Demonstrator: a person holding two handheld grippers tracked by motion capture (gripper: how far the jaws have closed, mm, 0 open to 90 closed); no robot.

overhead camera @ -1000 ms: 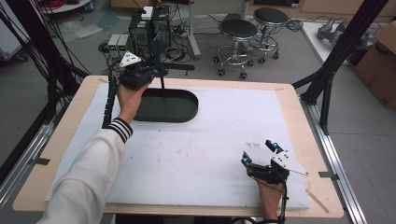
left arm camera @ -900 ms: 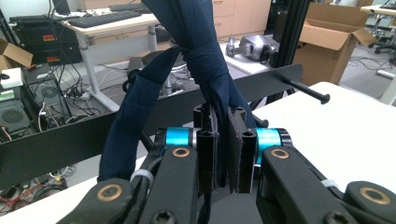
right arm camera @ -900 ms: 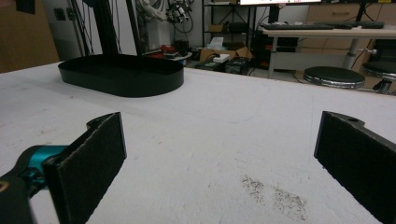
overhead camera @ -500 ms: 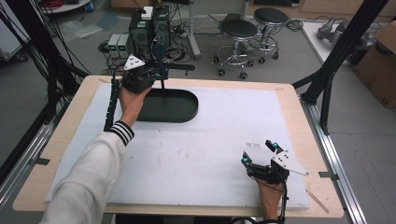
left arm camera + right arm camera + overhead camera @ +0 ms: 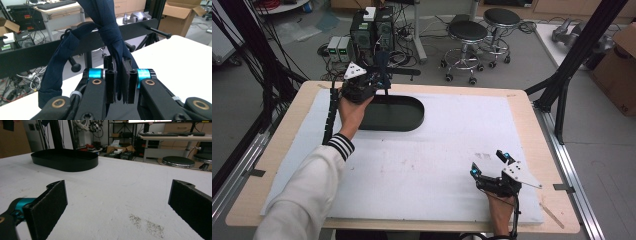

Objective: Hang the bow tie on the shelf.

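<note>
I see the white tabletop [image 5: 437, 150] with a black oval tray [image 5: 393, 113] at its far left. A black rack [image 5: 75, 47] with pegs stands over the tray. My left gripper [image 5: 119, 82] is raised at the rack, its fingers pinching a navy cloth strap [image 5: 110, 32] that is knotted and looped there. My right gripper [image 5: 492, 167] rests near right, fingers spread wide apart.

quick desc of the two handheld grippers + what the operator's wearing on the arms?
Both grippers, left gripper and right gripper, are black, with cyan cylinders by flat black padded jaws, brass-coloured pivot rings, a grey three-cornered plate on top and a trailing black cable. The left arm wears a white sleeve with a dark-striped cuff.
</note>
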